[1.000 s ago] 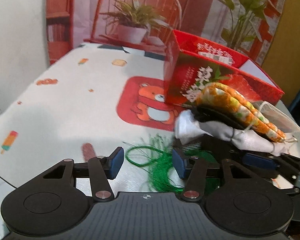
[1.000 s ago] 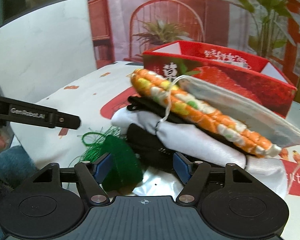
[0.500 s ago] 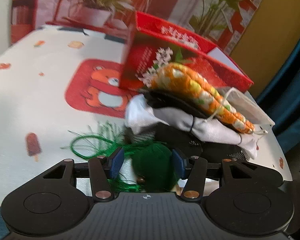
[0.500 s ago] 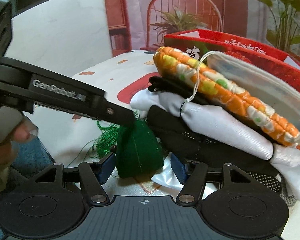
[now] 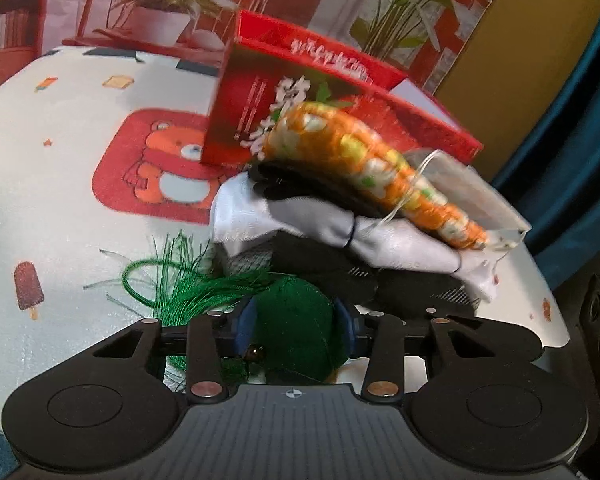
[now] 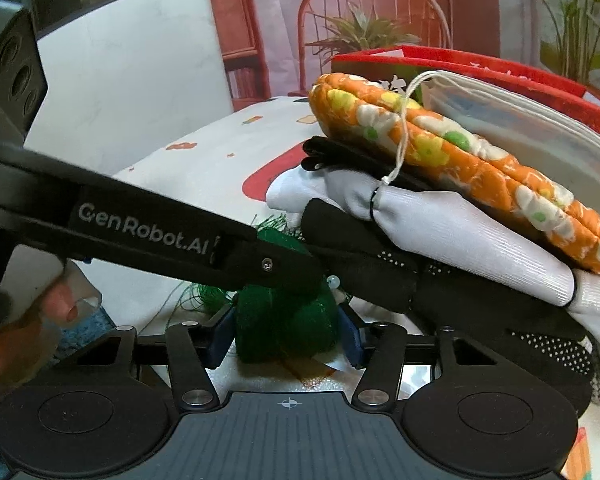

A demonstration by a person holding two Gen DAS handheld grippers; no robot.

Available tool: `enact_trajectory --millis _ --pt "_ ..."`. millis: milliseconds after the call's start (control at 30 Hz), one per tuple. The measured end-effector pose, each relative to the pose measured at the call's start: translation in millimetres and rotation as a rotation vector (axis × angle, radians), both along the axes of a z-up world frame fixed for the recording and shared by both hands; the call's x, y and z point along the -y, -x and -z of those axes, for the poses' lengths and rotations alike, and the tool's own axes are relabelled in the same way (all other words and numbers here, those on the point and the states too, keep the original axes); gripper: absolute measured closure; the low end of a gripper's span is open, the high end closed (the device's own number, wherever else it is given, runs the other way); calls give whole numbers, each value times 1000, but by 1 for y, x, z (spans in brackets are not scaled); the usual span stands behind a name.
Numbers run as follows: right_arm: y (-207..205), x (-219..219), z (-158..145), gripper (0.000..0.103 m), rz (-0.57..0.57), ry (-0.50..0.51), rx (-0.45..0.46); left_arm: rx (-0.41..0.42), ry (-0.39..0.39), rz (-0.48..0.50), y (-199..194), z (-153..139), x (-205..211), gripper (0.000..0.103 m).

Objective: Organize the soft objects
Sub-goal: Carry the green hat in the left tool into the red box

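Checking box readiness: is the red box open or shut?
Open. The red box has no lid on: its inner walls and white lining show at the top rim in the left wrist view. Contents cannot be seen.

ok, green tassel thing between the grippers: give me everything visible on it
The green tassel piece has a dark green felt-like body, a thin cord loop and loose shiny fringe spread over the tablecloth, plus a small brown bead near its base. It sits at the front foot of the stacked soft items, beside the black dotted glove. The left gripper and right gripper both straddle the body, jaws closing, blue pads at its sides.
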State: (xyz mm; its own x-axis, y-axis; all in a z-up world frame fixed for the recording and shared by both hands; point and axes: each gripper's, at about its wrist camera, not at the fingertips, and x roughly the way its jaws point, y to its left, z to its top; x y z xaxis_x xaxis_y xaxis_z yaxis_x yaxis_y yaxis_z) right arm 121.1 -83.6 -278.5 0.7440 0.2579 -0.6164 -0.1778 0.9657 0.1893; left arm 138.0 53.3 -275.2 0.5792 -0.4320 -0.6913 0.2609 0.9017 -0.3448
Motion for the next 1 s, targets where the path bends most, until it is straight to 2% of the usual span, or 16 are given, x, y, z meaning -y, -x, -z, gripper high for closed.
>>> enact_trajectory --millis 167,400,667,867,1000 --pt "13 3 -28 54 4 12 103 104 35 6 8 -40 -1 59" --pt "13 24 -91 54 9 -12 233 236 48 31 -3 -105 12 59" --pt "-22 62 -157 54 19 0 341 360 56 75 -45 -168 41 59" --pt "-60 88 -189 54 29 36 402 427 56 73 -83 -197 64 59" --pt "-86 106 -204 54 35 73 448 483 29 80 -108 -209 78 59"
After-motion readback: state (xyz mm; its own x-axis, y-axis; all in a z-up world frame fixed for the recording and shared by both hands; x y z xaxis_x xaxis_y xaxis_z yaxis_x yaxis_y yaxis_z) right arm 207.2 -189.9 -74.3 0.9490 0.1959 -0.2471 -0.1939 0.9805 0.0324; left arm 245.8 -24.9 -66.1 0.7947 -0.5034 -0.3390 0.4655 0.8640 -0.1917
